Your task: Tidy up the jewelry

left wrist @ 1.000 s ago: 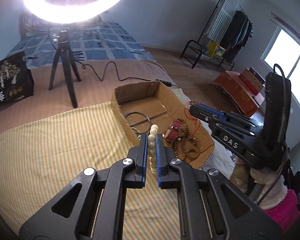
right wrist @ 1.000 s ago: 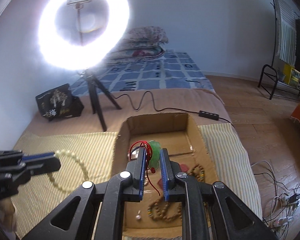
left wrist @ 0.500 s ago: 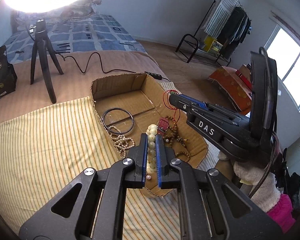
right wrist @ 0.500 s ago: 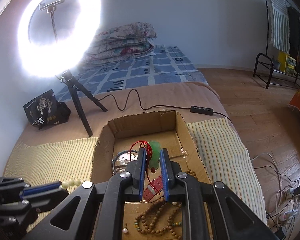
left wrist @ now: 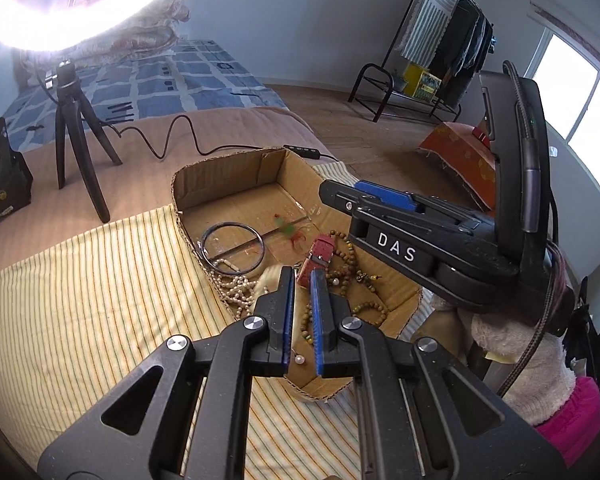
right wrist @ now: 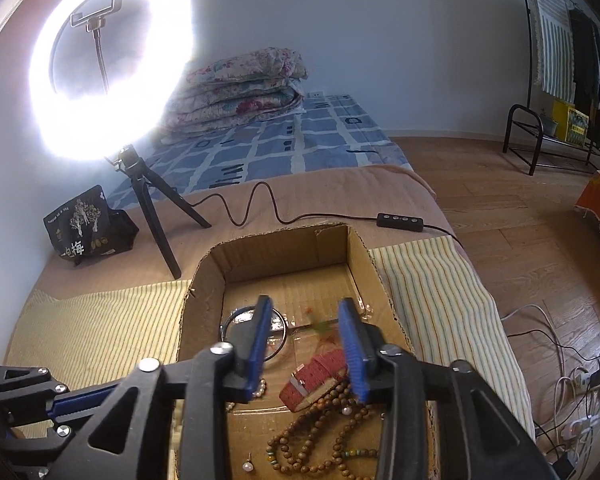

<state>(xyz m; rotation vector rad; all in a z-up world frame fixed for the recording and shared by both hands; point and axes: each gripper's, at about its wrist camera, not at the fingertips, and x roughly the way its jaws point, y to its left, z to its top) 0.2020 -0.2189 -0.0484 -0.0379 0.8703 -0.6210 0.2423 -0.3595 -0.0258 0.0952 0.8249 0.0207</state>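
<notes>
Above the cardboard box (right wrist: 204, 280), the right tongs (right wrist: 306, 344) are opening, nothing between them. The left tongs (left wrist: 300, 312) pinch a cream bead bracelet (left wrist: 269, 278) over the box's near end. It looks light and floppy; best gripped across its beads.

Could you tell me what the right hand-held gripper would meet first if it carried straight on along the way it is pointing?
Probably the bare floor of the brown cardboard box, near the blurred green pendant on red cord between the opening jaws of the right hand-held gripper. Depth is hard to judge.
</notes>
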